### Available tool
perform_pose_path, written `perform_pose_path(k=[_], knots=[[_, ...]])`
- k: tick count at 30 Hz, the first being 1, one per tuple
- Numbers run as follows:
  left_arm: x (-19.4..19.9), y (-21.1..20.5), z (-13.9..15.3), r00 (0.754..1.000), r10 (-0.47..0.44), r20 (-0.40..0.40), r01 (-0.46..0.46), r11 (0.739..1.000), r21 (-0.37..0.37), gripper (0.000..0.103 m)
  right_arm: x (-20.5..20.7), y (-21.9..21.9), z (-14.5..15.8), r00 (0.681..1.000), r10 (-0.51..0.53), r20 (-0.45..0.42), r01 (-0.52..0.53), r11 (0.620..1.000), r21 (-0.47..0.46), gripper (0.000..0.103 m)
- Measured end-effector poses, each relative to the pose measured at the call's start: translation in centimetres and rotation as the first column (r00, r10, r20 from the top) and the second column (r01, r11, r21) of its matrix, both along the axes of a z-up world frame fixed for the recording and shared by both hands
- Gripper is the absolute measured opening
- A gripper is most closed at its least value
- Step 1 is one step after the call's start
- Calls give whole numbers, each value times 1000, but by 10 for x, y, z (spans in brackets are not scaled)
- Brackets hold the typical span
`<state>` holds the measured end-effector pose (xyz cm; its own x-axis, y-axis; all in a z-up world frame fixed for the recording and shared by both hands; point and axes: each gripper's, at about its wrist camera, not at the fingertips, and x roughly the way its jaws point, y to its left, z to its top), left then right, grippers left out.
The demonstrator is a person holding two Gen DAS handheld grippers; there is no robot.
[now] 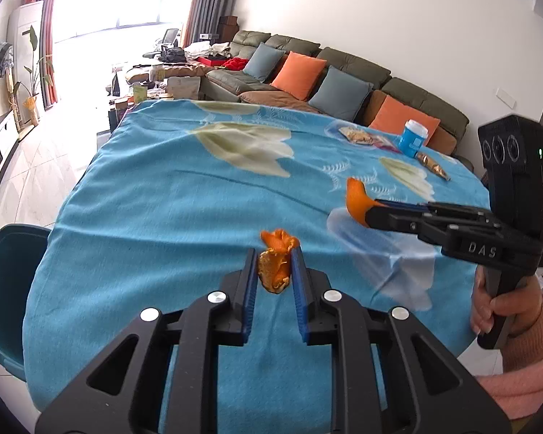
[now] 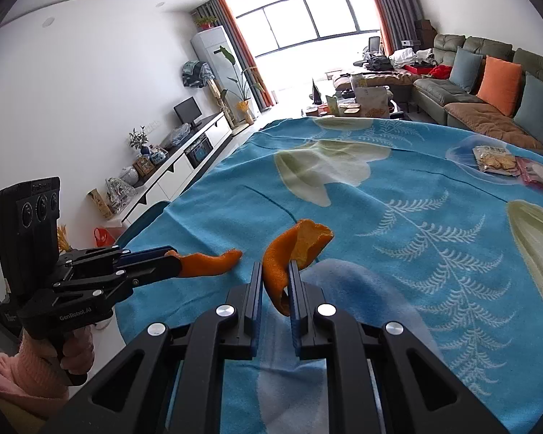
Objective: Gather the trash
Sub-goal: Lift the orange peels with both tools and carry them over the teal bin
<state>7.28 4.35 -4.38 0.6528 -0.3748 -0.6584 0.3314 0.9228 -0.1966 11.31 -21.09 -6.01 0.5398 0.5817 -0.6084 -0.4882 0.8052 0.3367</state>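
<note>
above a table draped in a blue floral blanket [image 1: 155,195], both grippers hang over the cloth, each with a piece of orange peel. the left gripper [image 1: 274,253] has its jaws drawn in close, and a crumpled piece of orange peel [image 1: 276,264] sits between the blue pads, pressed on both sides and sticking up past the fingertips. the right gripper [image 2: 276,266] is nearly closed on a long curled strip of orange peel [image 2: 289,253]; the strip stands between the pads, its top curling over to the right and its lower end hanging below the fingers. in the left wrist view the right gripper reaches in from the right edge, held by a hand [image 1: 503,307] in a pink sleeve. in the right wrist view the left gripper comes in from the left edge with its peel poking out sideways.

well apart, toward the far right part of the table, lie a clear packet of snacks [image 1: 358,136], a pink wrapper [image 1: 387,143] just beside it, a blue and white cup [image 1: 412,137] standing upright, and a gold wrapper [image 1: 434,166] near the cup. a teal chair [image 1: 3,289] stands at the table's near left corner. a grey-green sofa [image 1: 344,61] with orange and blue cushions runs behind the table.
</note>
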Motion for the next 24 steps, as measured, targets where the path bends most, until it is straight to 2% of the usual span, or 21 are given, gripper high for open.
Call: perform_pose_path(k=[2, 3, 4, 5, 11, 12, 13, 15, 18, 24], knots=[[-2, 3, -7, 1000, -13, -17, 13, 1000, 6, 20, 0, 6, -2, 1000, 11, -5, -11, 1000, -4, 12], [-3, 4, -9, 1000, -9, -19, 9, 1000, 14, 27, 0, 8, -3, 1000, 15, -8, -15, 1000, -7, 12], [-4, 5, -12, 1000, -13, -23, 14, 1000, 17, 39, 0, 10, -4, 1000, 18, -11, -18, 1000, -8, 12], [-5, 5, -14, 1000, -14, -24, 14, 1000, 21, 42, 0, 11, -5, 1000, 21, -15, -21, 1000, -8, 12], [-4, -2, -26, 998, -48, -42, 49, 998, 32, 43, -1, 15, -8, 999, 28, -25, -28, 1000, -14, 12], [-5, -3, -27, 998, -56, -40, 58, 998, 31, 42, -1, 16, -9, 999, 28, -28, -28, 1000, -14, 12], [-5, -4, -28, 997, -64, -41, 65, 998, 26, 33, -1, 16, -9, 999, 28, -30, -28, 999, -15, 12], [-4, -4, -29, 996, -71, -49, 72, 997, 15, 23, -1, 17, -10, 999, 29, -33, -29, 999, -14, 12], [-6, -4, -28, 998, -59, -35, 59, 998, 14, 18, 1, 19, -10, 999, 32, -33, -32, 999, -10, 12], [-11, 6, -19, 1000, -18, -9, 18, 1000, -5, 14, -1, 29, -6, 998, 59, -19, -59, 998, -4, 12]])
